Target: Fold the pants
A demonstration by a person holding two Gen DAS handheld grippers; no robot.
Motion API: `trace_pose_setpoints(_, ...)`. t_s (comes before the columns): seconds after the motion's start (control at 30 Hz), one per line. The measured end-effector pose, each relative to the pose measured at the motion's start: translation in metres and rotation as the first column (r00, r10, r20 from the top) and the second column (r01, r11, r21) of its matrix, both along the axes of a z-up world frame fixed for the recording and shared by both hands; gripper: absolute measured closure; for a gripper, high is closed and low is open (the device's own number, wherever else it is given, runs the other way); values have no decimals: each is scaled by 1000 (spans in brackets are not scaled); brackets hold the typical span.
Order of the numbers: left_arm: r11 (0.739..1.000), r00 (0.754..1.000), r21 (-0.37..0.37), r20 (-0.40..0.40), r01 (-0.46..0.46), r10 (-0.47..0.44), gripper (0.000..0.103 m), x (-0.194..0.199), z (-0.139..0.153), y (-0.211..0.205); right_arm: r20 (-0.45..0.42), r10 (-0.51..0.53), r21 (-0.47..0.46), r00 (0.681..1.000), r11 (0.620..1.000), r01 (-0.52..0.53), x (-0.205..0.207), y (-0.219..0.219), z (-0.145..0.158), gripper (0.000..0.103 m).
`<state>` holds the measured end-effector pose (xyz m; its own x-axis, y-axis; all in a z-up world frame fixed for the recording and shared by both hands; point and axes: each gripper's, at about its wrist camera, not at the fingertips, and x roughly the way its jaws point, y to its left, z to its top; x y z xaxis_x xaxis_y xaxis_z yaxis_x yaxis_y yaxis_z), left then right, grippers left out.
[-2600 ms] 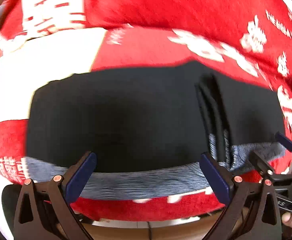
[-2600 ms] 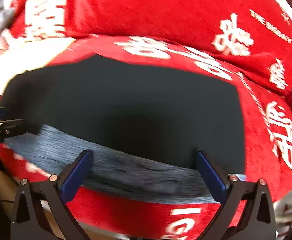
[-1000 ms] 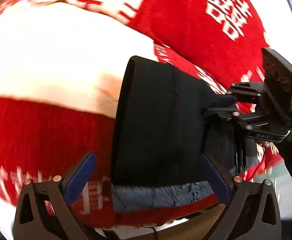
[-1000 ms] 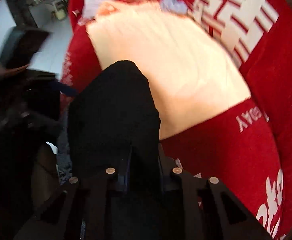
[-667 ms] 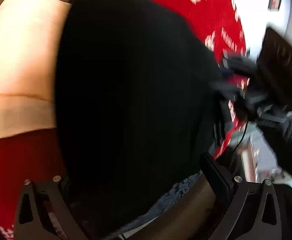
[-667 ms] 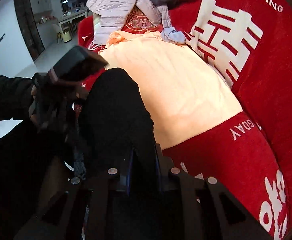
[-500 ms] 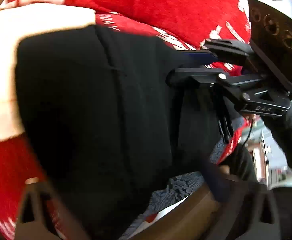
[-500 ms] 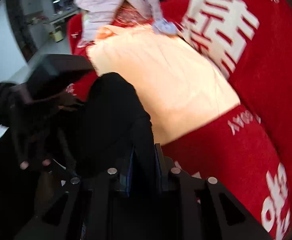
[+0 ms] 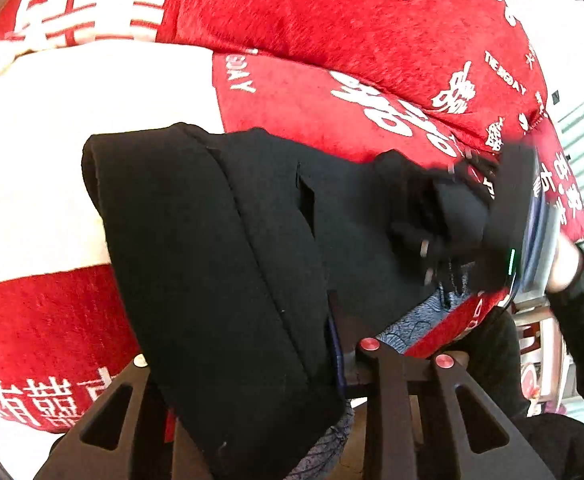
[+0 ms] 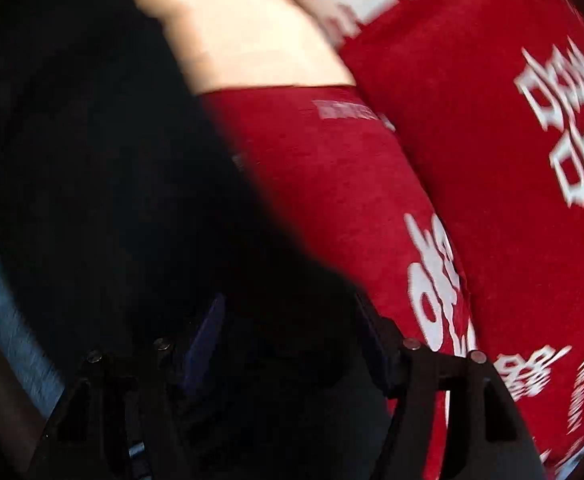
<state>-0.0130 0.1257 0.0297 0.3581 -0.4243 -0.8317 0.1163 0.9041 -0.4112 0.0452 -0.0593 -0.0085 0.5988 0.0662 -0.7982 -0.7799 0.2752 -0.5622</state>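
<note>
A red plush sofa cover [image 9: 332,32] printed with white characters is filling the background of both views, with a pale cream cloth [image 9: 52,152] lying over part of the seat. Legible on the red fabric are "THE BIG DAY" at the far right of the left wrist view and the upside-down letters "DAY" near the cream cloth; the large white characters are partly cut off by the frame edges.

Nearest the left wrist camera, the left gripper [image 9: 252,360] is clenching a thick folded bundle of the black pants [image 9: 212,260]; only its right finger [image 9: 338,344] is showing, while the left one is lying buried under the fabric. The pants are draping away from it across the seat, a slit-like pocket opening showing mid-cloth and a strip of grey-blue lining [image 9: 424,316] peeking out at the near edge. Further off, the right gripper [image 9: 444,216] is appearing blurred over the far end of the pants, a bare hand [image 9: 564,260] behind it.

In the right wrist view, motion blur is softening everything. The right gripper [image 10: 288,332] is standing parted, its blue pads apart, with the dark pants [image 10: 112,180] lying between and beyond the fingers; whether they are touching the cloth is hard to make out.
</note>
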Motion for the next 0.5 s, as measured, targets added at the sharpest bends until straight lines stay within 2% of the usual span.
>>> trace_pose_setpoints(0.03, 1000, 1000, 15, 8, 6, -6, 73, -2, 2, -2, -1, 28, 2, 1000, 1000, -28, -15, -2, 0, 35)
trace_pose_setpoints(0.1, 999, 1000, 50, 18, 8, -9, 73, -4, 6, -14, -94, 104, 27, 990, 994, -102, -44, -7, 2, 35)
trace_pose_setpoints(0.17, 997, 1000, 72, 20, 4, -6, 73, -4, 10, -21, -107, 125, 34, 986, 992, -122, -54, -13, 3, 35)
trace_pose_setpoints(0.2, 997, 1000, 74, 21, 2, -4, 74, -5, 13, -24, -127, 105, 40, 986, 994, -101, -52, -16, 2, 35)
trace_pose_setpoints(0.27, 997, 999, 72, 39, 9, -11, 75, -5, 24, -30, -229, 33, 92, 973, 996, -12, -34, -24, 2, 35)
trace_pose_setpoints(0.33, 997, 997, 75, 67, 19, -24, 75, -5, 38, -40, -353, -15, 175, 936, 981, 82, -7, -33, -1, 30)
trace_pose_setpoints(0.4, 996, 996, 85, 84, 25, -32, 75, -4, 50, -52, -407, 10, 207, 913, 975, 81, 4, -36, 2, 27)
trace_pose_setpoints(0.5, 991, 992, 122, 110, 45, -59, 76, -2, 65, -69, -445, 27, 191, 895, 979, 66, 7, -35, 13, 26)
